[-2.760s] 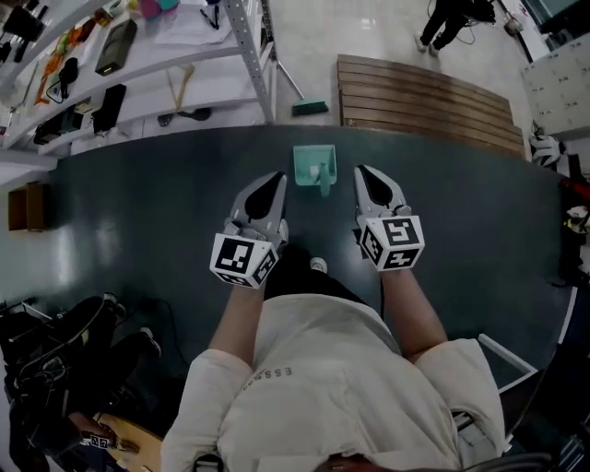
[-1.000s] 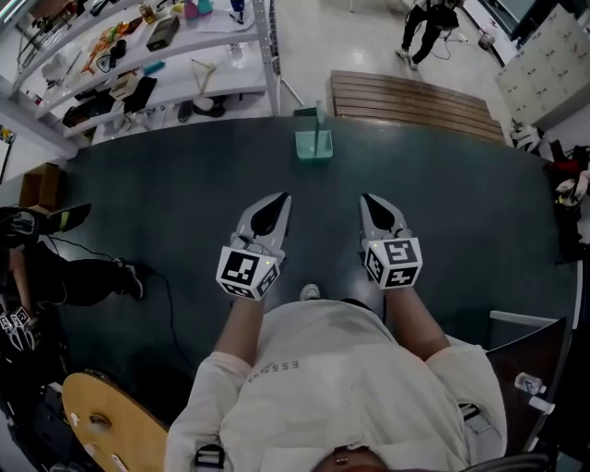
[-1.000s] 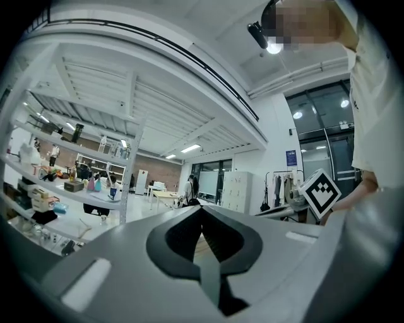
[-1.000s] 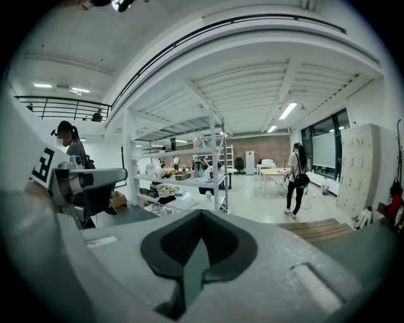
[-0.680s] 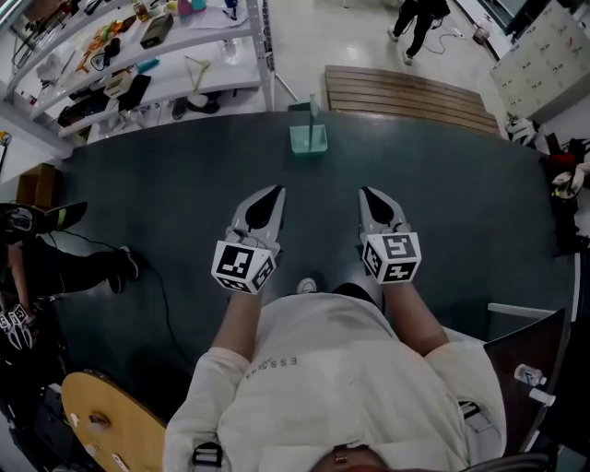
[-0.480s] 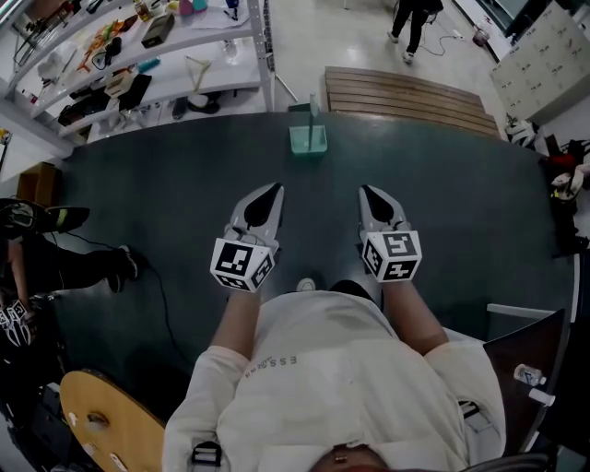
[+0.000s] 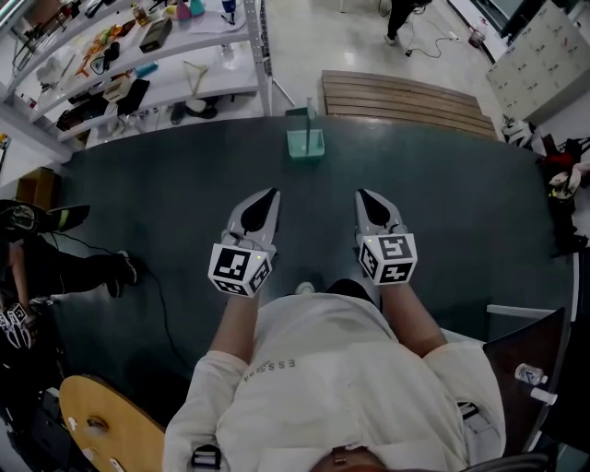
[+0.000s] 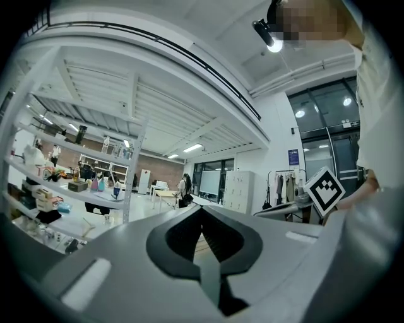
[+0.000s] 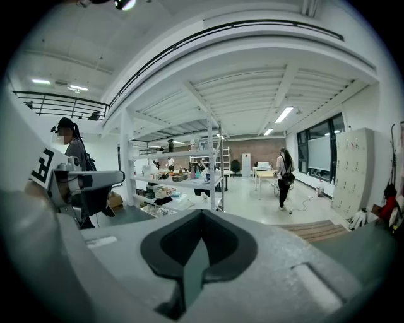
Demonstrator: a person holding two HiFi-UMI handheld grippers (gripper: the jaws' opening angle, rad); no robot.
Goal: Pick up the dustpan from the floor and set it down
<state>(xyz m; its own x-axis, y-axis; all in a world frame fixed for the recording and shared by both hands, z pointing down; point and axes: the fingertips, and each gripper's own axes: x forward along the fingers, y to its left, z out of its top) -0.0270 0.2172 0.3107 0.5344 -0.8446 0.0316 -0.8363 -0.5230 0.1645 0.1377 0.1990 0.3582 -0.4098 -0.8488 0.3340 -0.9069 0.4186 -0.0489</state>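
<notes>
Nearest me, both grippers hang side by side over the middle of the dark floor mat. My left gripper has its jaws pressed together with nothing between them. My right gripper is likewise closed and empty. Neither touches the pale green dustpan, which sits well ahead of them at the mat's far edge, about midway along it. Just beyond that edge, a slatted wooden platform lies to the right and a white shelf rack stands to the left. Farther off, a person stands on the pale floor.
</notes>
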